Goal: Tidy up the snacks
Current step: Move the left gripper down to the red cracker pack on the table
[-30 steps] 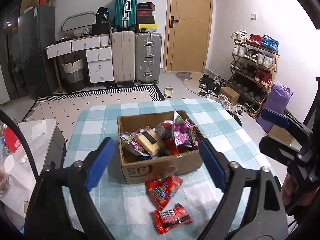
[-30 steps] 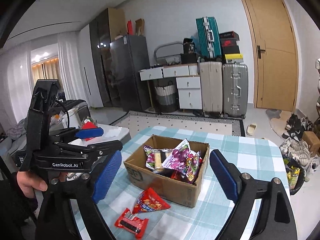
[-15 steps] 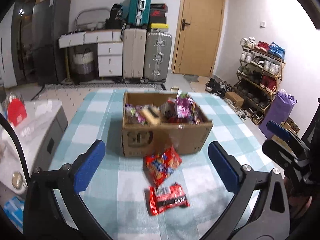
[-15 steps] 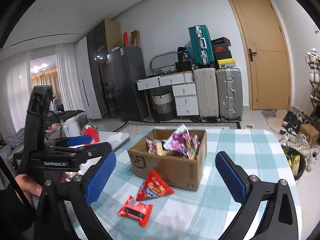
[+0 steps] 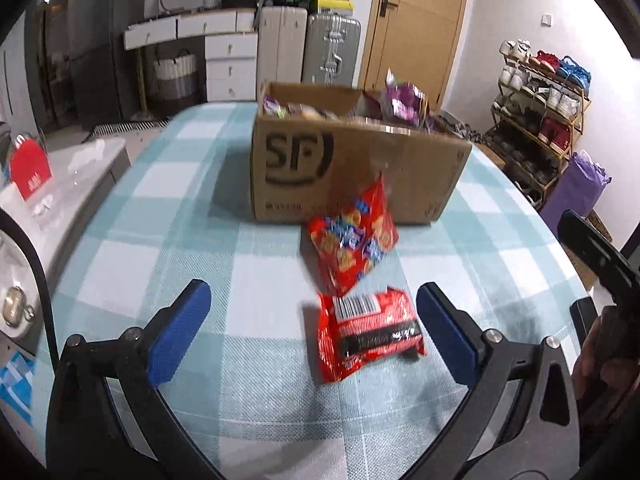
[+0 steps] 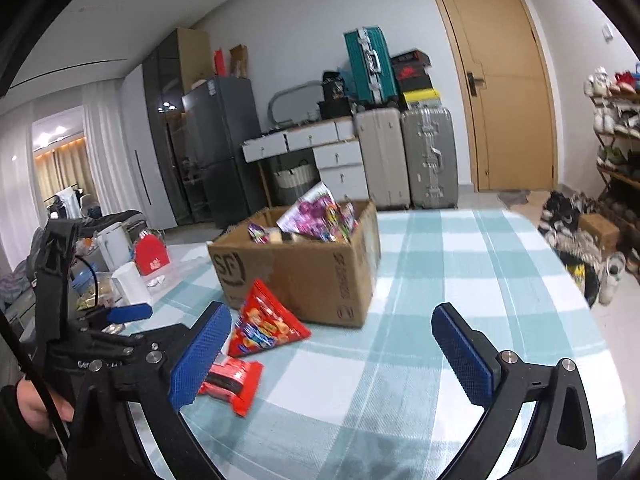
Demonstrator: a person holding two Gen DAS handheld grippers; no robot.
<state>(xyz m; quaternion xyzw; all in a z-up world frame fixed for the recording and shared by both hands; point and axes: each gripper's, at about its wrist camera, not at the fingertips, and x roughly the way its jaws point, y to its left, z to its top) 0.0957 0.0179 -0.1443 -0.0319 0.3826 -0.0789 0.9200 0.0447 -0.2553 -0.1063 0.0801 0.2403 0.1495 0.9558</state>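
With my left gripper (image 5: 310, 320) spread wide and empty, the red snack packet (image 5: 370, 330) lies flat just ahead between its fingers, right of centre; it looks light, crinkly and probably slippery, so I'd pinch across its padded middle.

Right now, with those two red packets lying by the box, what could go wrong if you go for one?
The barcode packet overlaps the edge of the red snack bag, so the open left gripper might drag or pinch both. Crinkly wrappers may slip from the pads. The cardboard box already looks heaped, with a purple bag poking above the rim; adding more could spill something onto the checked tablecloth.
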